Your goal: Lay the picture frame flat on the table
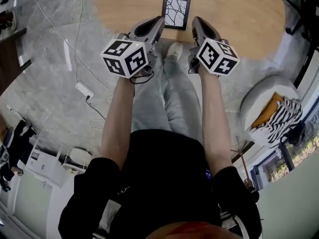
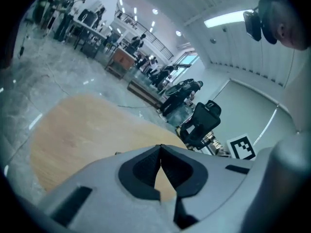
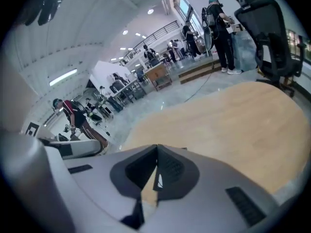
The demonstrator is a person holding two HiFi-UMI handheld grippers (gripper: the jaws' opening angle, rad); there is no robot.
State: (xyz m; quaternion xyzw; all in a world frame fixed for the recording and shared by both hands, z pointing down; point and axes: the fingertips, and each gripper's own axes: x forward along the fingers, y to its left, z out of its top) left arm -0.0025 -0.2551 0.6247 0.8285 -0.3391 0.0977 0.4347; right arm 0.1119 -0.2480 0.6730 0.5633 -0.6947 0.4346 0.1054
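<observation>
**A:** Item one, the task's thing?

**B:** Picture frame [image 1: 176, 12], dark border with a pale print of branching lines. It sits on the bench [image 1: 234, 9], close to the 6 o'clock edge and at the person's 12 o'clock. Its face shows to the head view. Whether it is propped or already flat, I cannot tell.

**A:** Items two and three?

**B:** Left claw [image 1: 159, 20], jaws together with nothing between them, just off the frame's 7 o'clock corner. Right claw [image 1: 196, 20], likewise shut and empty, off the 5 o'clock corner. Neither touches the frame.

**A:** Handling note for the step in hand?

**B:** My judgement, if the frame stands:
- Part one claw's jaws before reaching for the frame.
- Take the top border at 12 o'clock, on the edge and not on the glass.
- Steady the foot with the other claw so it does not skid.
- Tip the frame away from the 6 o'clock edge and let go only once it rests flat.

**A:** Edges?

**B:** The near rim is the risk, because a frame pulled toward 6 o'clock could go over onto the grey floor [image 1: 50, 59]. A shoe [image 1: 174, 49] stands right below that rim.

**A:** Open room?

**B:** There is bare wood from 9 through 12 to 3 o'clock of the frame, and both gripper views show only empty bench top ahead. An office chair [image 3: 262, 28] stands beyond the far rim, well apart.
</observation>
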